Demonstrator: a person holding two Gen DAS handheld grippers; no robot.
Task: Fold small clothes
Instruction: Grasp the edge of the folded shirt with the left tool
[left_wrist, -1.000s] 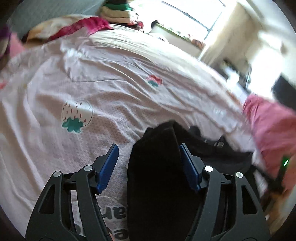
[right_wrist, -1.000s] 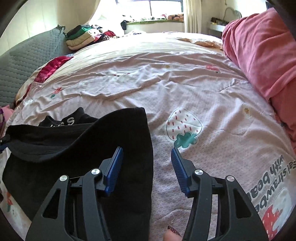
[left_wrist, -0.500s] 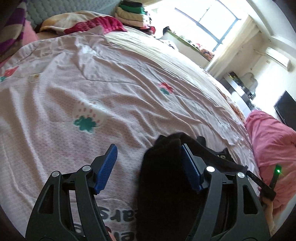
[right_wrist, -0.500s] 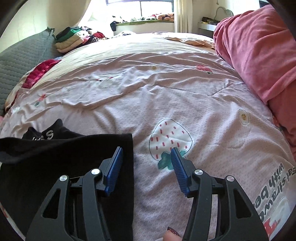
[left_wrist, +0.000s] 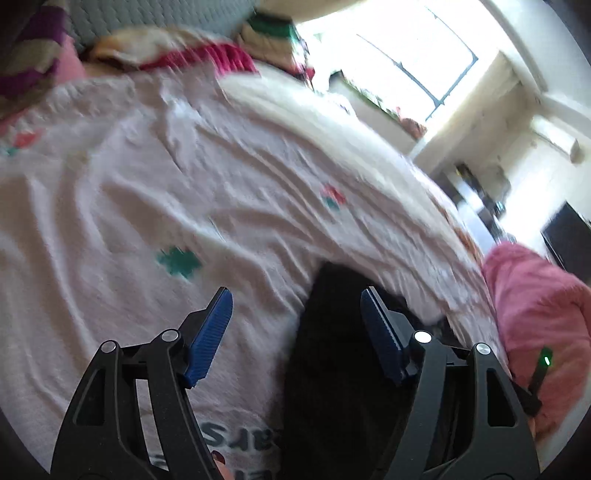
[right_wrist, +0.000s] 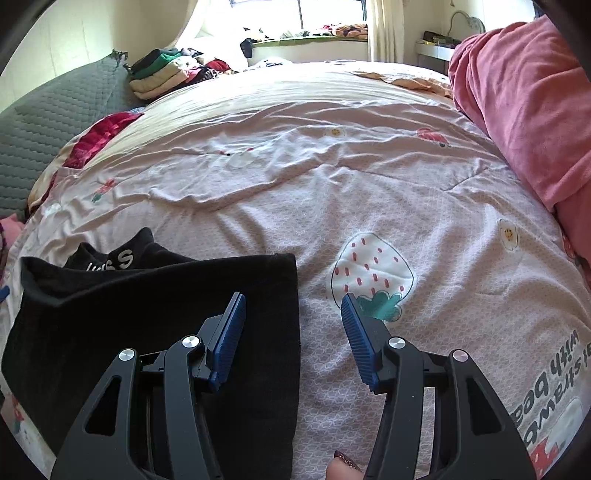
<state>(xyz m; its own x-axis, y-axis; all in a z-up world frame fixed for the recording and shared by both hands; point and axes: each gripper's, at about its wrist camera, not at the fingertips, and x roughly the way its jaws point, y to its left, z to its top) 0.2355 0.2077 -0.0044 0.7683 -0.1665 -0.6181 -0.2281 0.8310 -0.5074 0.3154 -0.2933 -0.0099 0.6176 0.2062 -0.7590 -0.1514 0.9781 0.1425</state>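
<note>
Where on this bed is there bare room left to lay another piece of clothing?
The widest free patch is the pink quilt between the black garment and the red blanket, around the strawberry print. It is crowded at the far left corner, where the stack of folded clothes sits.

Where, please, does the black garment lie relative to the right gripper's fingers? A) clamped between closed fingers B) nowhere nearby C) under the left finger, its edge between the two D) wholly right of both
C: the black garment lies flat under the right gripper's left finger, its edge between the open fingers.
</note>
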